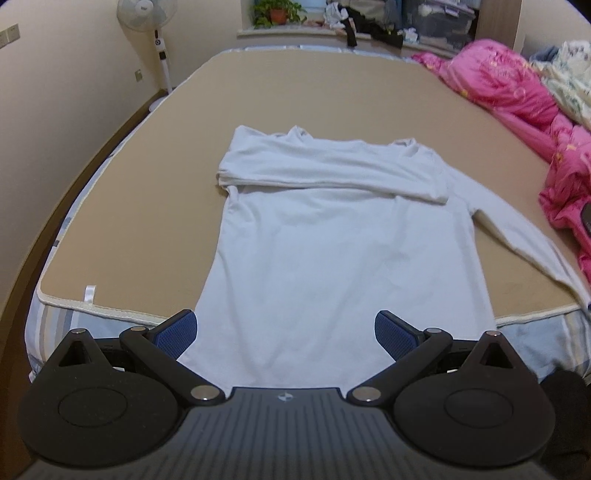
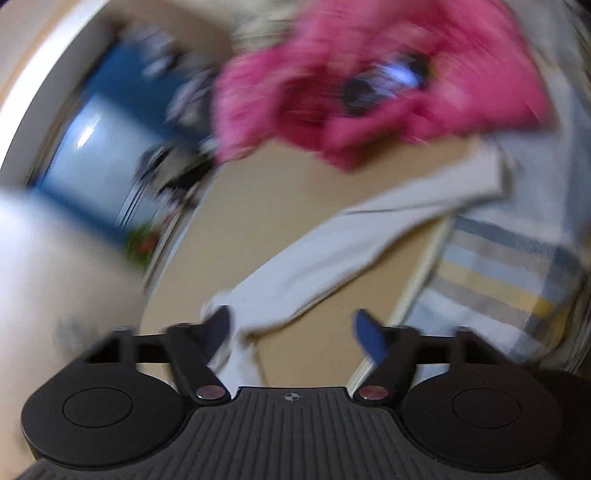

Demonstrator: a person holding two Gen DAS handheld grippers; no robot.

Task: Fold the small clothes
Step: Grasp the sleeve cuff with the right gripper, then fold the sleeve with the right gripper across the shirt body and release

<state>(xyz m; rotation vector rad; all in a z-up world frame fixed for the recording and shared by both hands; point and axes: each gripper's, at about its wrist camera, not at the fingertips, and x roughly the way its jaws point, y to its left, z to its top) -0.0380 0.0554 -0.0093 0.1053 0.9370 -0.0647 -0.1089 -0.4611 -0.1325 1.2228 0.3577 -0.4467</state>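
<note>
— Where does the shirt (image 1: pixel 332 236) lie?

— On the mat (image 1: pixel 147 177), before my left tongs (image 1: pixel 286 334). One sleeve (image 1: pixel 332 170) is folded across its chest; the other sleeve (image 1: pixel 524 240) stretches right of the shirt.

— And the quilt (image 1: pixel 517 96)?

— Right of the shirt, heaped. The fan (image 1: pixel 147 22) stands behind, leftward.

The long-sleeved shirt (image 1: pixel 332 236) in front of me is plain white, with no print. It lies on a tan mattress pad (image 1: pixel 147 206) edged in cream. Under that, the bed sheet (image 2: pixel 509 273) is plaid in grey, pale blue and yellow. The quilt (image 1: pixel 509 85) to the side is hot pink with a lighter pink pattern. My fingers (image 1: pixel 177 332) are black with blue textured pads.
</note>
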